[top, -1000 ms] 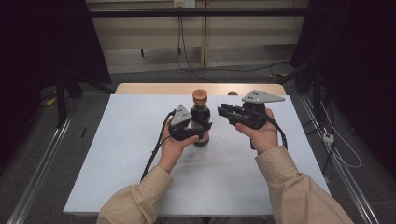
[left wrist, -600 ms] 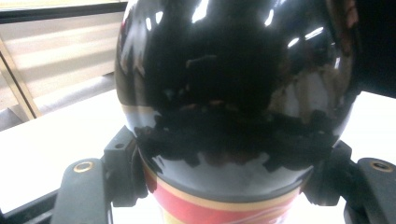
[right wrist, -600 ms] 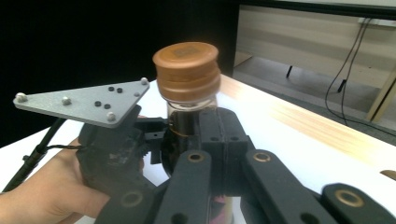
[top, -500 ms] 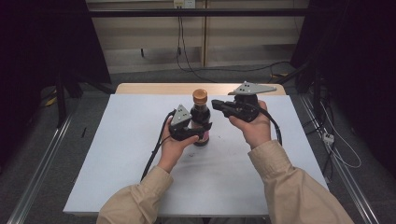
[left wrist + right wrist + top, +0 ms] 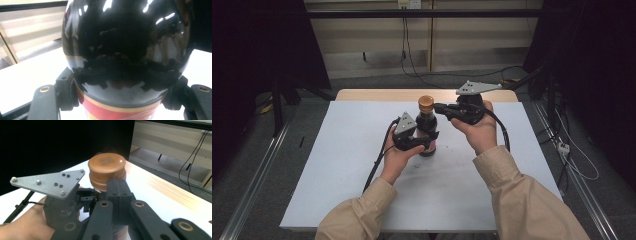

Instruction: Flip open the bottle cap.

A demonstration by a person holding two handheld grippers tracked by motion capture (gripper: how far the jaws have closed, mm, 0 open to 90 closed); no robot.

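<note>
A dim room with black curtains at left and right, a pale panelled wall at the far side, and cables trailing across a grey floor. In the middle stands one table [image 5: 362, 200] covered by a white sheet, with a strip of bare wood along its far edge. Metal rails run along the floor on both sides of it.

A person in beige sleeves reaches in from the near edge, holding two grippers. One dark glossy bottle [image 5: 428, 131] with a red and gold label band stands upright near the table's middle, slightly toward the far side. It is topped by one round brown cap [image 5: 426, 102].

The left gripper [image 5: 428, 141] comes in from the left and pinches the bottle's body, one jaw on each side; in the left gripper view [image 5: 120, 100] the bottle's black curved glass stands right in front of the camera.

The right gripper [image 5: 438, 106] comes in from the right at cap height, its jaws pressed together with nothing between them. Its tips sit just beside the cap; whether they touch it cannot be told. In the right gripper view [image 5: 117, 185] the closed jaws partly hide the cap.
</note>
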